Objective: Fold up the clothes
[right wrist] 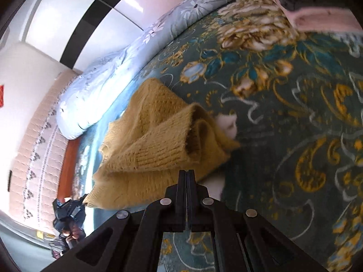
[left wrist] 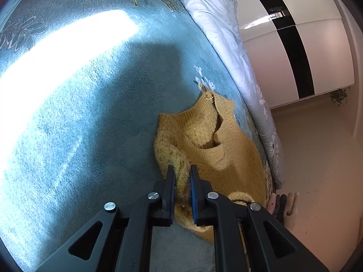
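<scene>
A mustard-yellow knitted sweater (left wrist: 217, 145) lies on a bed spread with a teal floral blanket (left wrist: 90, 113), close to the blanket's edge where a pale blue quilt (left wrist: 217, 22) is bunched alongside. The left tongs (left wrist: 182, 172) are narrowed onto a fuzzy roll of the knit, probably a sleeve, with the yarn pinched between the two black fingers. From these tongs the sweater's body stretches ahead and to the right, neckline (left wrist: 211, 133) open and facing up, its long axis running roughly along the bed's edge.

The right tongs (right wrist: 186, 174) are pressed together with only a hairline gap; whether a thin layer of knit is caught there cannot be told. The sweater (right wrist: 154, 136) sits just ahead and to their left, a ribbed cuff (right wrist: 192, 133) gaping toward them, layers already doubled over one another.

Both tongs are at the garment, the left plainly holding it. Doubled layers suit either a fold half made or a heap being straightened.
</scene>
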Motion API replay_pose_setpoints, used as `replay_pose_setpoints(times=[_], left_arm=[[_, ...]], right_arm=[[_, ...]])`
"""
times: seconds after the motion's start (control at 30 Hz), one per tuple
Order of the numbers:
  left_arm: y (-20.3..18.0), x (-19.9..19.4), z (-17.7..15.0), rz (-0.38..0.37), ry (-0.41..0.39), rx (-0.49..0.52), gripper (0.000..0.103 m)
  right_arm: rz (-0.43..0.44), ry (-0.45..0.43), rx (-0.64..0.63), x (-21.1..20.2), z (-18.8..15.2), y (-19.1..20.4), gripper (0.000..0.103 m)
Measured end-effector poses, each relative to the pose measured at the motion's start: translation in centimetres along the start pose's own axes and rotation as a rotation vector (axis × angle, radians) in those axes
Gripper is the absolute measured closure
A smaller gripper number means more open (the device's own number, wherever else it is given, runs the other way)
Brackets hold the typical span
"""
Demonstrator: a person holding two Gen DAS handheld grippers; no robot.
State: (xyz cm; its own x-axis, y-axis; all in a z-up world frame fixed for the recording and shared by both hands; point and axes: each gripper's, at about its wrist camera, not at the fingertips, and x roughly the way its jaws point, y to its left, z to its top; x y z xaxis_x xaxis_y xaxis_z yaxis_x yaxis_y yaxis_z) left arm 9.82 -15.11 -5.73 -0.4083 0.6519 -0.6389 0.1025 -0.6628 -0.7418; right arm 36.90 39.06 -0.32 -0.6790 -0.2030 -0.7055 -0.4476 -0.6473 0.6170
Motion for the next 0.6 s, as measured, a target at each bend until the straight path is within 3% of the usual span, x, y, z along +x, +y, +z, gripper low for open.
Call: replay_pose_setpoints(times=[0.17,0.23,0.27,0.3,0.6], left_arm=[[-0.1,0.0,-0.2,0.008,0.001,0.005,0.092],[0.0,0.0,-0.2,0.007,0.003,0.005,0.092],[0.1,-0.1,-0.2,0.007,0.005,0.003,0.092],[0.2,-0.1,-0.2,0.006,0.007,0.001,0.092],[0.3,-0.2,-0.2,-0.006,0.014,-0.002,0.092]], right_arm=[[0.073,-0.029,0.074,0.0,-0.3,-0.6,0.097],[0.091,-0.011,0.113,0.5,-0.3,-0.8,0.082],[0.1,-0.01,0.129,0.8,-0.5,-0.9,0.068],[0.11,-0.01,0.145,1.1,-0.7,-1.0,0.064],[0.207,-0.074,0.246,2.7,-0.8,-0.6,0.064]])
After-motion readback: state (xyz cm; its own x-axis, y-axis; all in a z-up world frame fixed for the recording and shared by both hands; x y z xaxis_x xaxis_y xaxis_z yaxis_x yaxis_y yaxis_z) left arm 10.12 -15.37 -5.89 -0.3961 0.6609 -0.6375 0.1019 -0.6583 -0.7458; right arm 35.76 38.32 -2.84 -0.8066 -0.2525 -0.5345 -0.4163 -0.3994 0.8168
